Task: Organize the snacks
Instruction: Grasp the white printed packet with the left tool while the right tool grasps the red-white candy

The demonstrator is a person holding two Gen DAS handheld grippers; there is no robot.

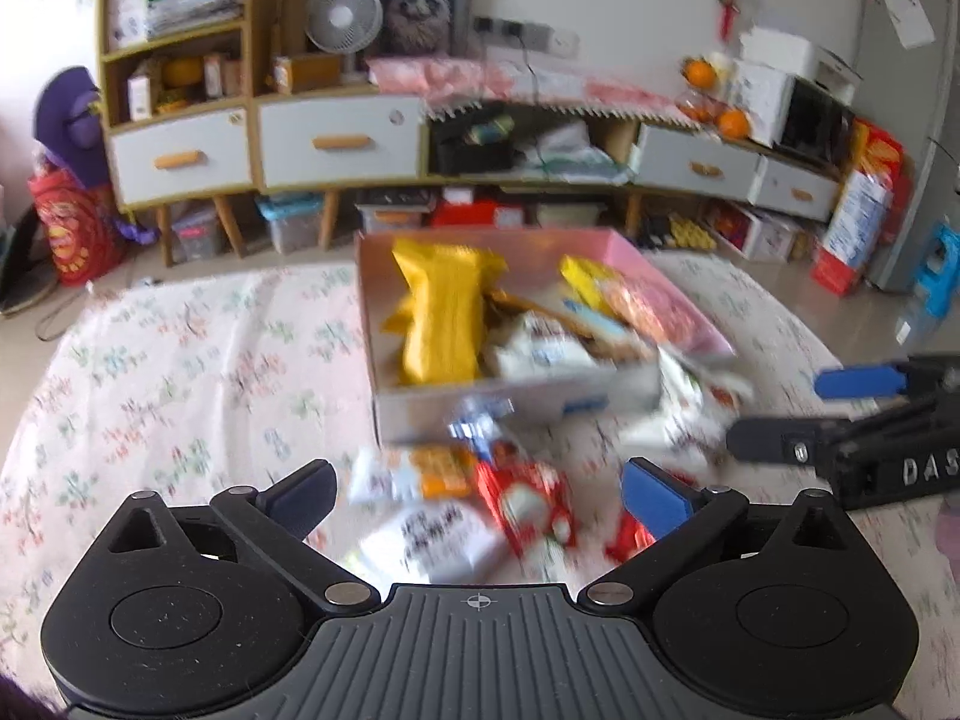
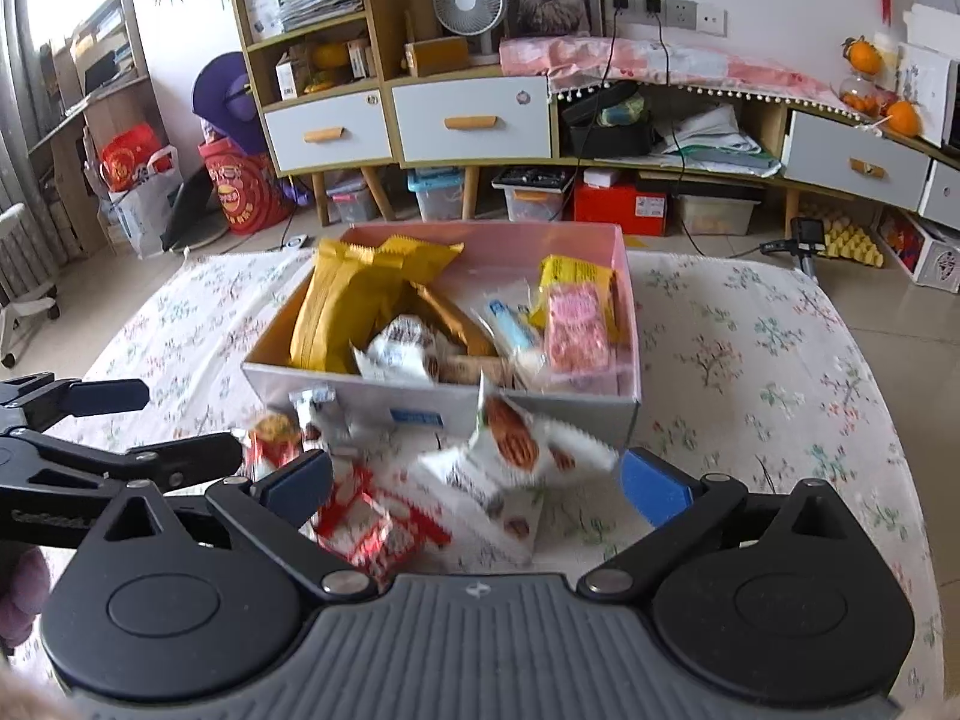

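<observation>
A pink-and-white box [image 1: 516, 399] [image 2: 627, 324] stands on the floral tablecloth, holding a big yellow bag [image 1: 441, 315] [image 2: 342, 312] and several small snack packs. Loose packs lie in front of it: a red-and-white pack [image 1: 528, 504] [image 2: 366, 525], white packs [image 1: 432, 540] [image 2: 480, 501] and a white pack with a brown picture [image 2: 516, 435] leaning on the box front. My left gripper [image 1: 477, 495] is open above the loose packs and empty. My right gripper [image 2: 474, 480] is open over the same pile and empty; it also shows in the left wrist view [image 1: 774, 414].
The floral tablecloth [image 1: 180, 360] [image 2: 750, 372] covers the surface around the box. Behind stand a white-drawer cabinet [image 2: 474, 120], shelves, a small fan [image 2: 465, 0] and storage bins on the floor. My left gripper enters the right wrist view [image 2: 180, 426] at the left.
</observation>
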